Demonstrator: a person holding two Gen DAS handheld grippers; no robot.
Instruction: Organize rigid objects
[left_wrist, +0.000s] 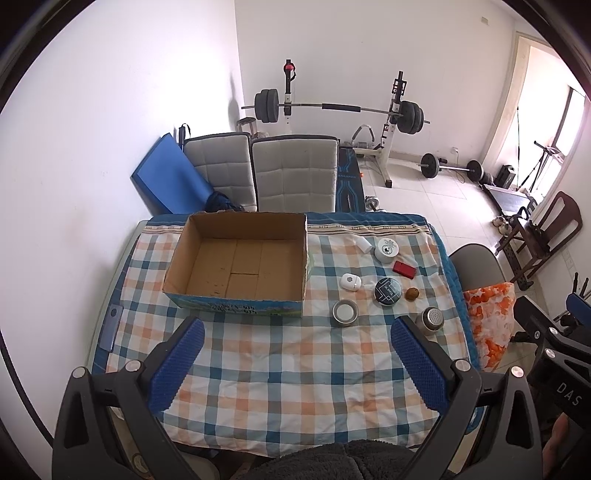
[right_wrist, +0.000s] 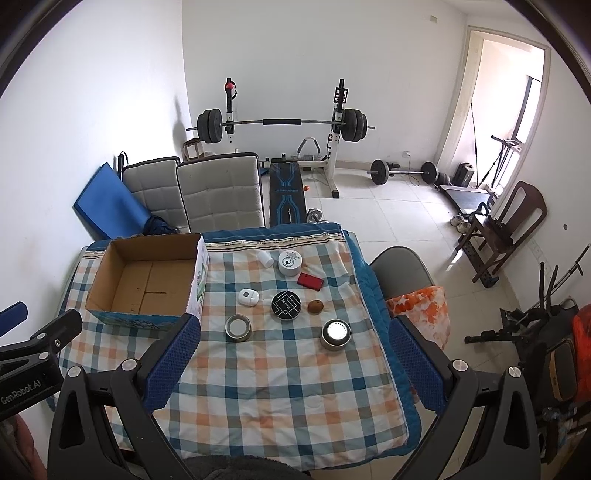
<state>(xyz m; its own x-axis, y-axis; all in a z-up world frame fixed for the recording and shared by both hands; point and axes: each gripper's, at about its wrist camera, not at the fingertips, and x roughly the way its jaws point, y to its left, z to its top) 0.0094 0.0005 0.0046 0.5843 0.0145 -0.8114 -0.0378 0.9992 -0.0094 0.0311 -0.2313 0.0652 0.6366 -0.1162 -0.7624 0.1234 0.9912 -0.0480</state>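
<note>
An empty cardboard box (left_wrist: 236, 266) (right_wrist: 147, 280) stands on the left of the checked tablecloth (left_wrist: 280, 369). To its right lie several small items: a white bottle (right_wrist: 266, 259), a white round jar (right_wrist: 290, 263), a red case (right_wrist: 310, 280), a white oval device (right_wrist: 248, 296), a black round tin (right_wrist: 285, 305), a brown nut (right_wrist: 316, 306), a silver ring tin (right_wrist: 238, 328) and a metal shaker lid (right_wrist: 335, 334). My left gripper (left_wrist: 297, 360) hovers open above the table's near middle. My right gripper (right_wrist: 295, 363) hangs open in front of the items, holding nothing.
A phone (left_wrist: 112, 328) lies at the table's left edge. Two grey padded chairs (left_wrist: 291, 173) stand behind the table, a grey chair (right_wrist: 400, 271) with an orange-white bag (right_wrist: 421, 310) at its right side. A barbell rack (right_wrist: 280, 125) and weights fill the far room.
</note>
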